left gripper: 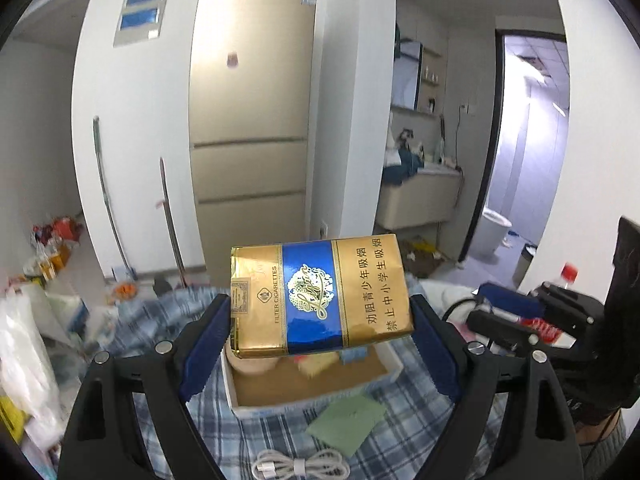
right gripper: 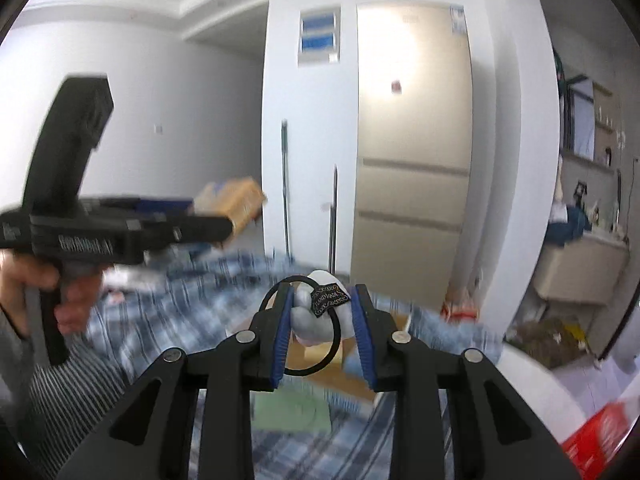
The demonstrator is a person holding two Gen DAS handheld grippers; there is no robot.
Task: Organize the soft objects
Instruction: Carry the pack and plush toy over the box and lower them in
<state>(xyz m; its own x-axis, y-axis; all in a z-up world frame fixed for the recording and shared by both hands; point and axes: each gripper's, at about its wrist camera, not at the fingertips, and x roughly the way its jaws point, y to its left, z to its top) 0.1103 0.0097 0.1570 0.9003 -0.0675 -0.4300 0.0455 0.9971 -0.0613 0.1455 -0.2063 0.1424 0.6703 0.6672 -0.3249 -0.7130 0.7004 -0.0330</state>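
Observation:
My left gripper (left gripper: 320, 304) holds a gold and blue cigarette pack (left gripper: 320, 292) sideways between its blue pads, raised above an open white box (left gripper: 320, 404) with a brown floor and several small items inside. A green cloth (left gripper: 348, 420) and a coiled white cable (left gripper: 300, 466) lie in front of the box on a plaid blanket (left gripper: 420, 408). My right gripper (right gripper: 323, 294) is shut on a grey and white soft hair tie (right gripper: 316, 316) with a black elastic loop and a black label. The right wrist view shows the left gripper (right gripper: 224, 228) at the left, held by a hand (right gripper: 24, 280).
A tall beige fridge (left gripper: 248, 120) stands behind the bed, with two poles (left gripper: 108, 200) leaning on the wall beside it. Bags and clutter (left gripper: 28, 340) pile up at the left. A red-capped bottle (left gripper: 568, 274) is at the right. A red packet (right gripper: 600, 440) lies at the lower right.

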